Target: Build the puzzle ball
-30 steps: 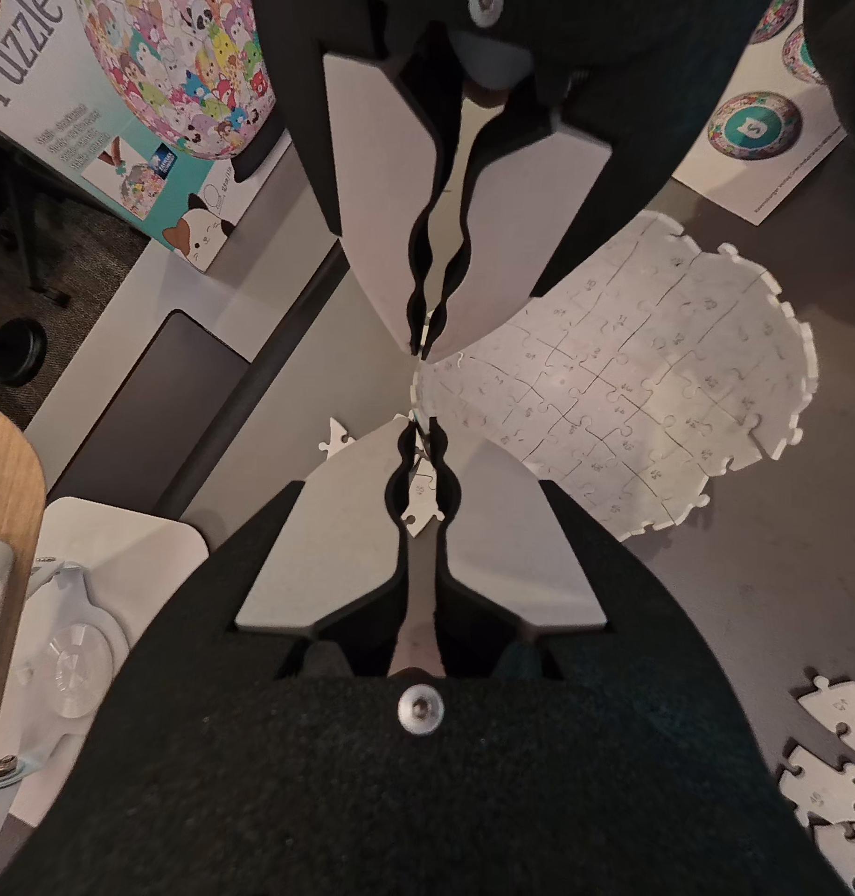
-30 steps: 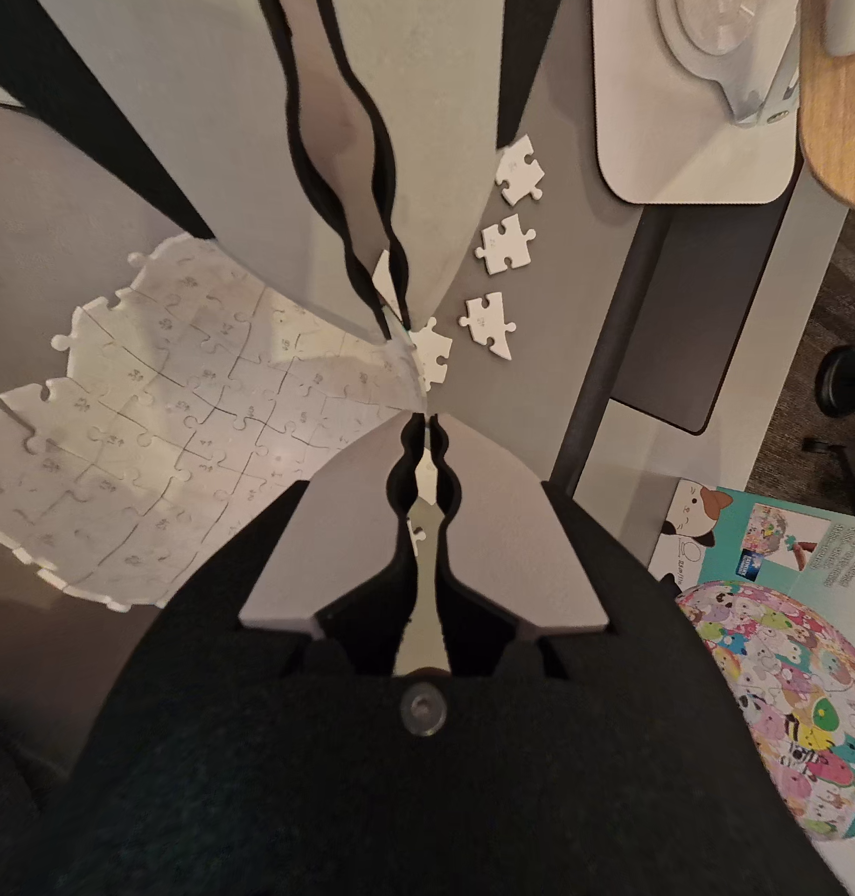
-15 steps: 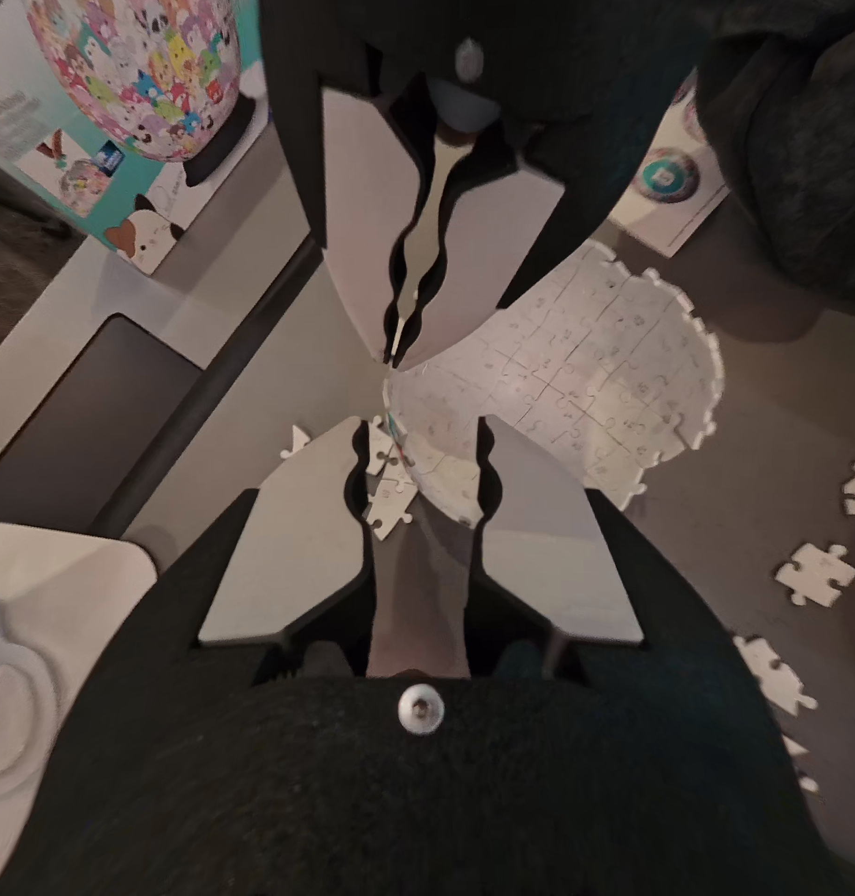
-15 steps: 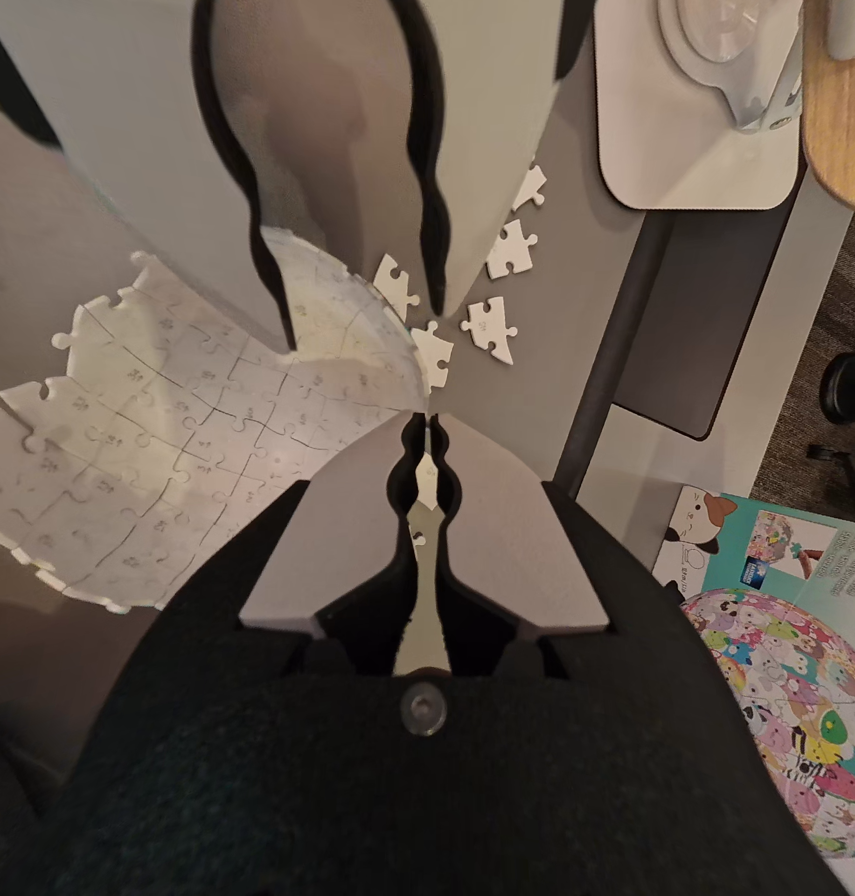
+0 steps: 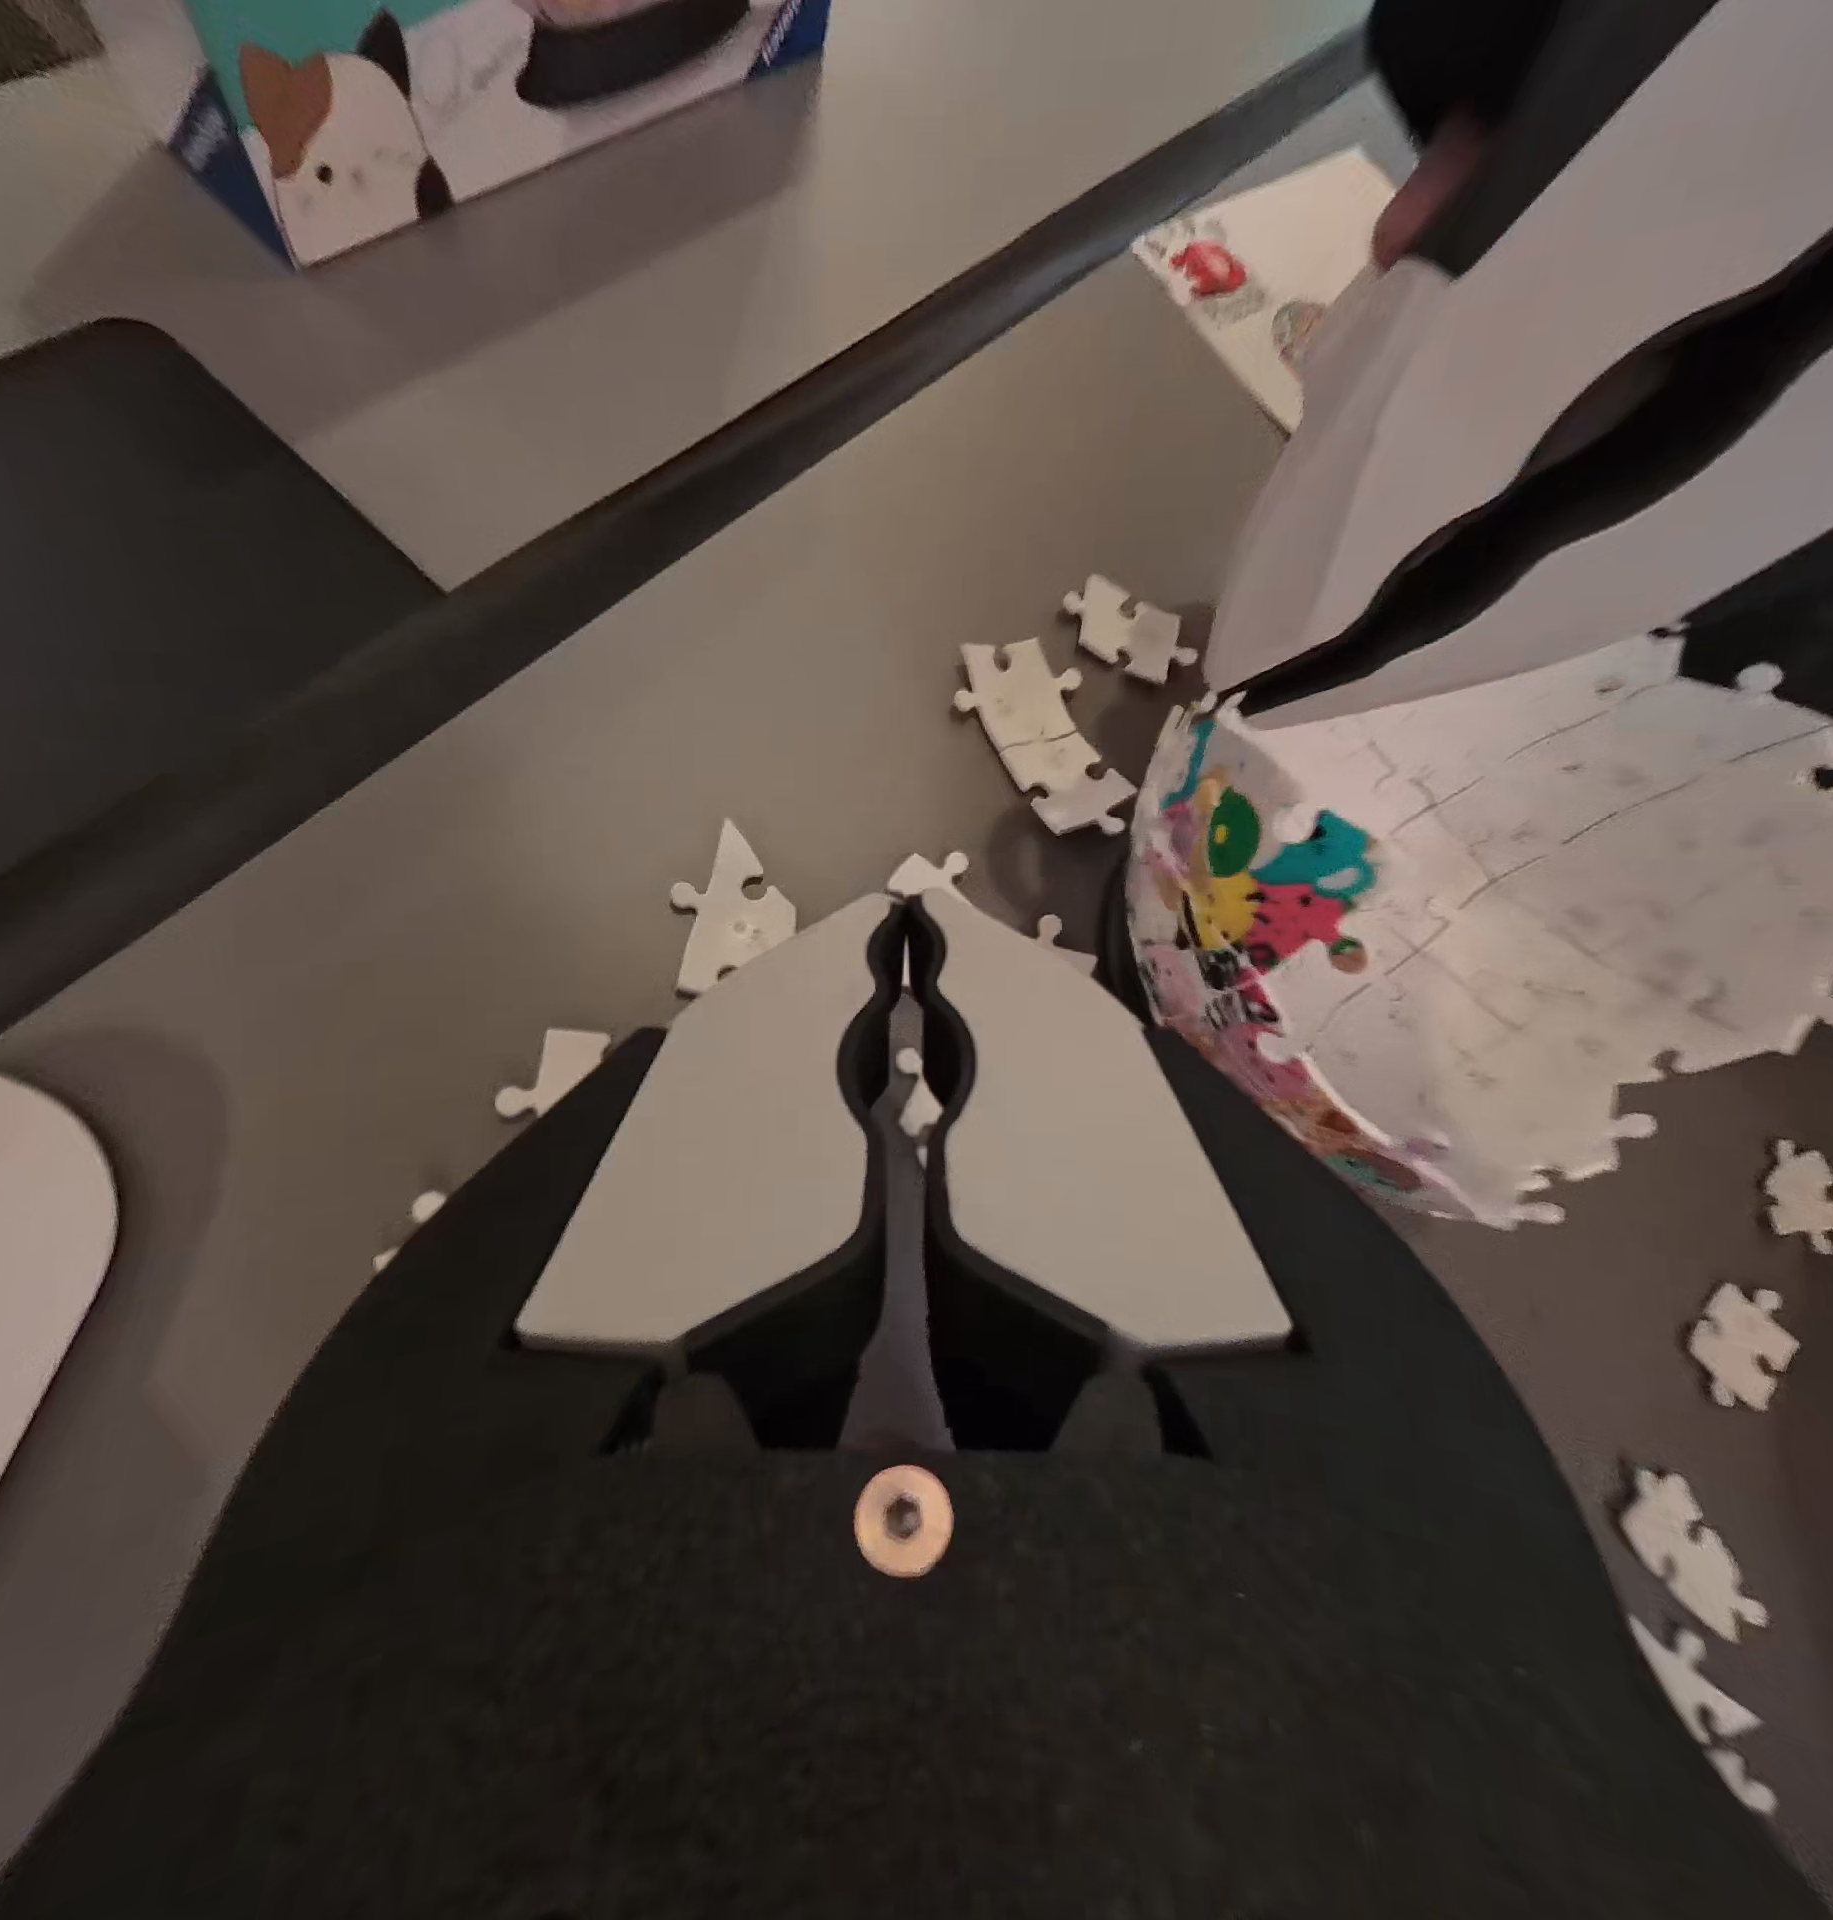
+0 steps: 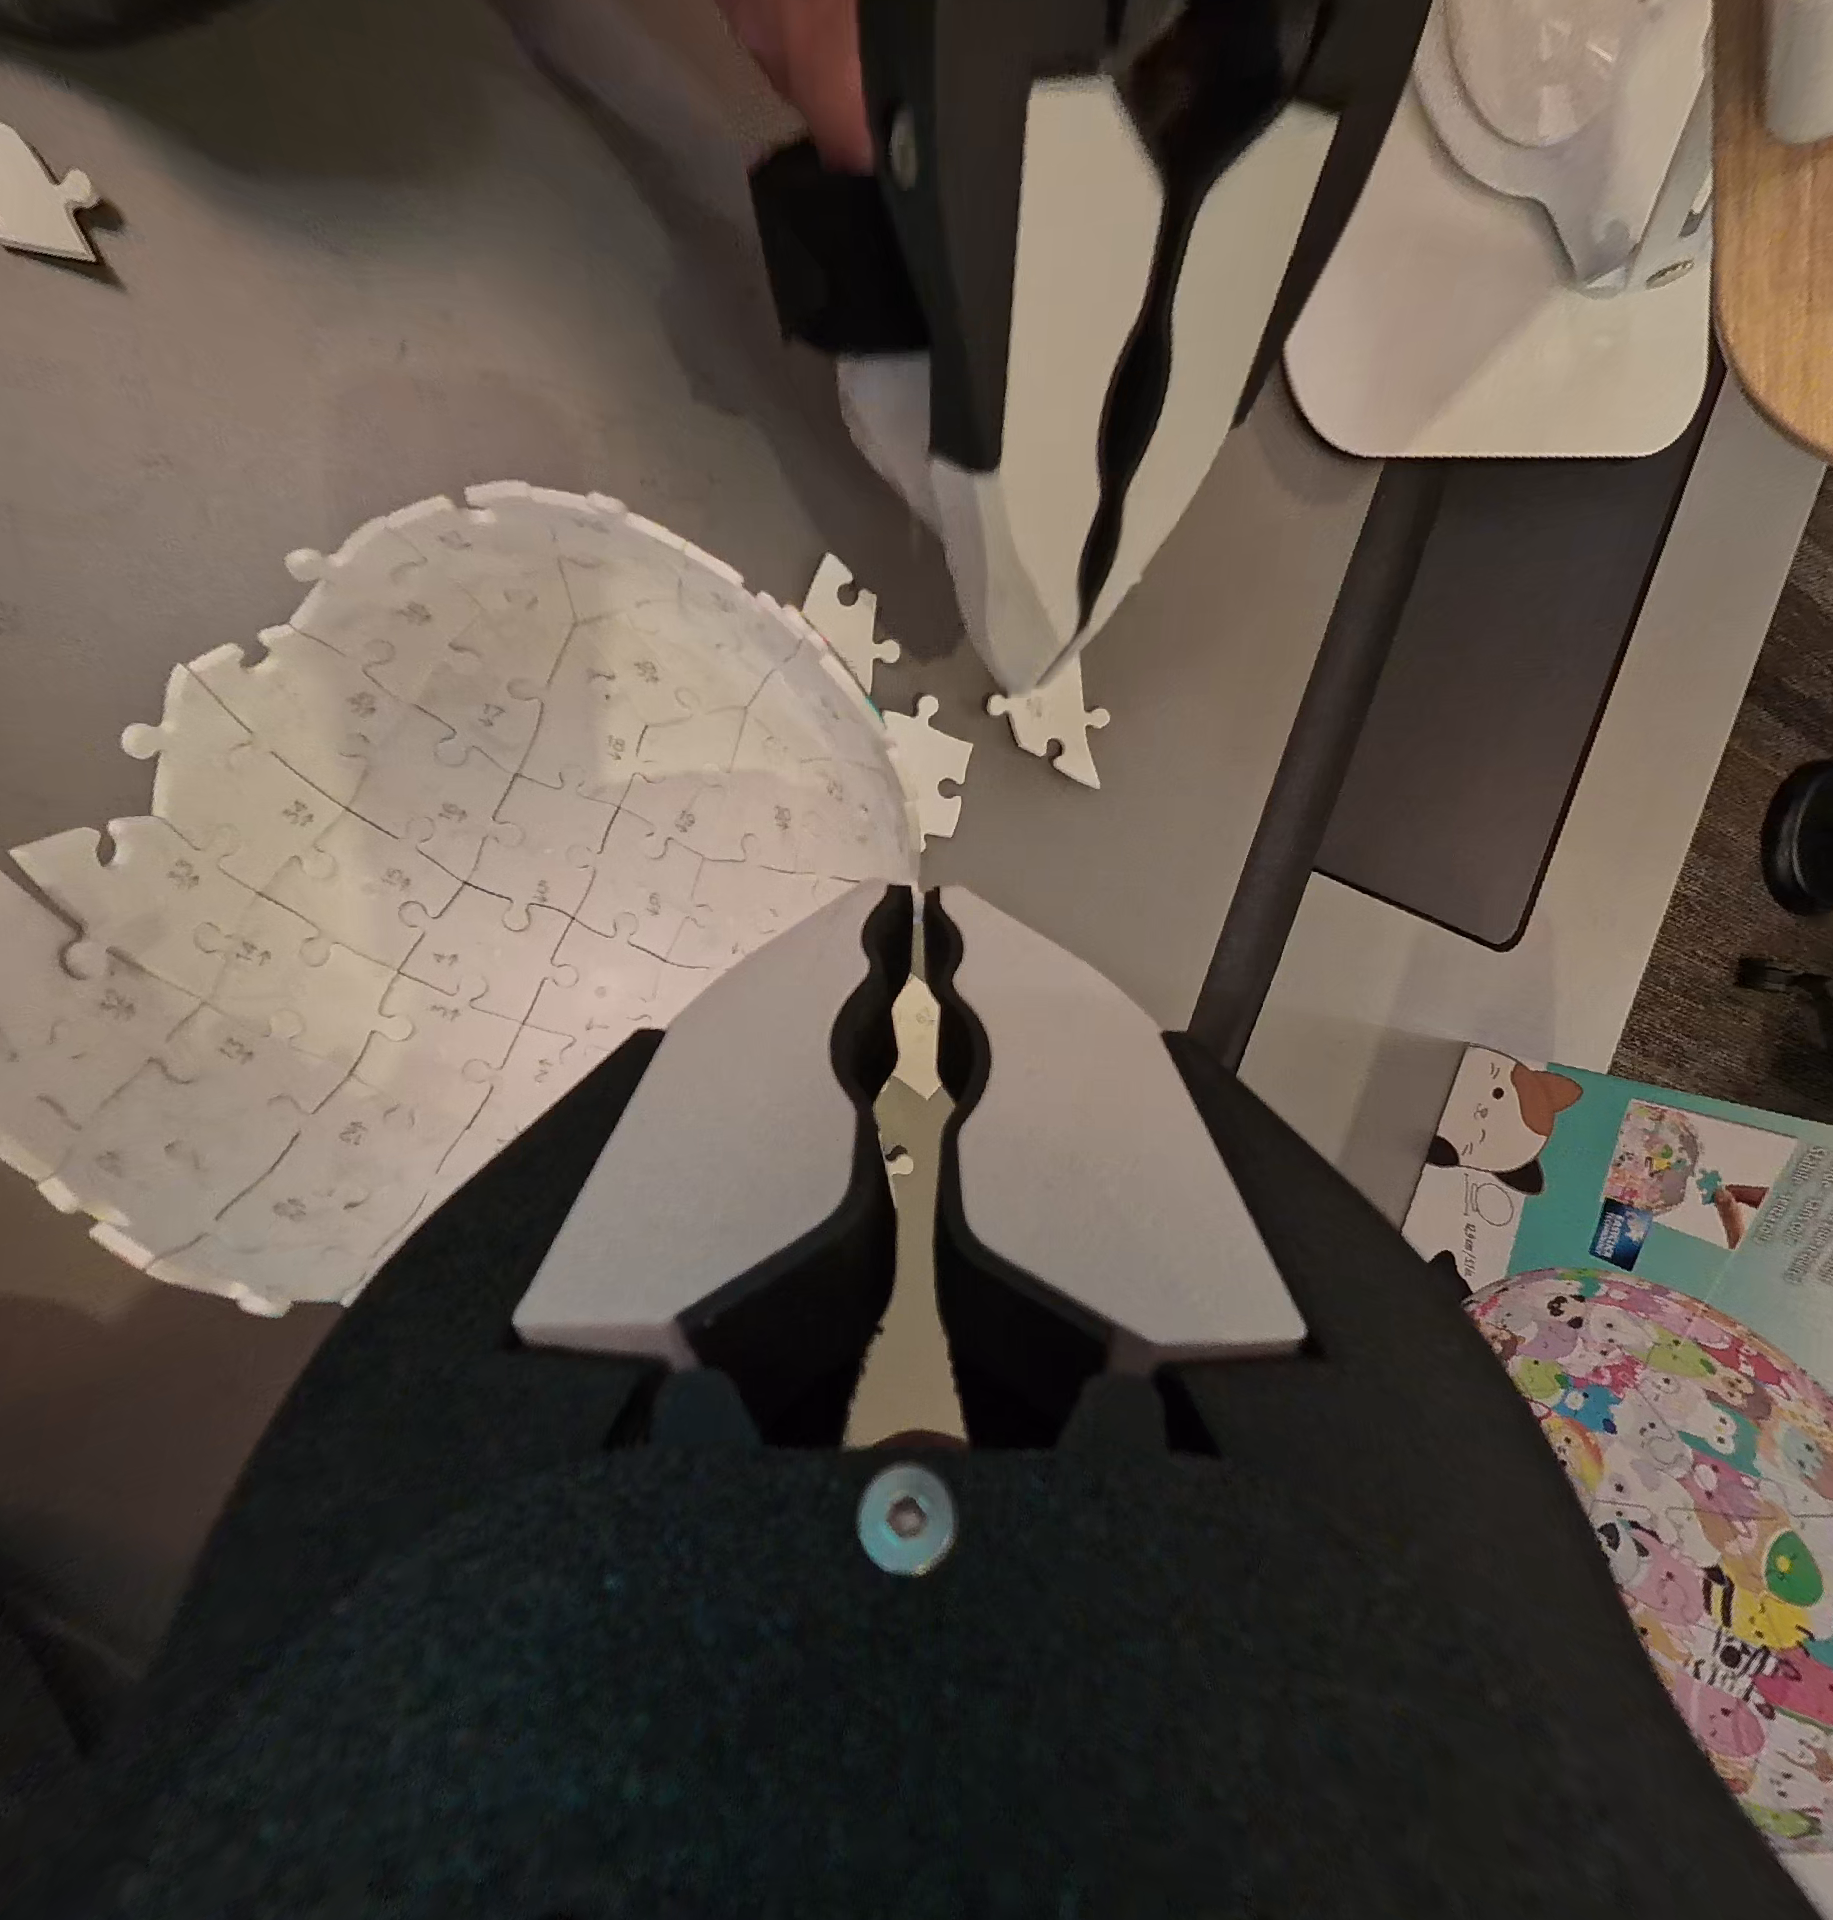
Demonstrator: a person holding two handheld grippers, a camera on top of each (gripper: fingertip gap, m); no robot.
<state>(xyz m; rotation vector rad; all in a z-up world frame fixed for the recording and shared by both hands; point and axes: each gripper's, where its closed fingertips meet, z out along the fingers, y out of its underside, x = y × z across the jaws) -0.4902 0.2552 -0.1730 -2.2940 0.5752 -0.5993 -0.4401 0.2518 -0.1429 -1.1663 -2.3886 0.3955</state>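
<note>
Near the desk's right side in the left wrist view, the half-built puzzle ball shell point(image 5: 1494, 935) hangs tilted, pinched at its rim by the right gripper point(image 5: 1218, 701), while the left gripper point(image 5: 907, 914) is pressed together, and whether it nips the loose piece point(image 5: 927, 873) at its tips cannot be told. From the right wrist view, the shell point(image 6: 424, 883) shows roughly half joined, loose pieces point(image 6: 1052, 722) remain unplaced, and the left gripper point(image 6: 1047, 681) touches one, blurred.
</note>
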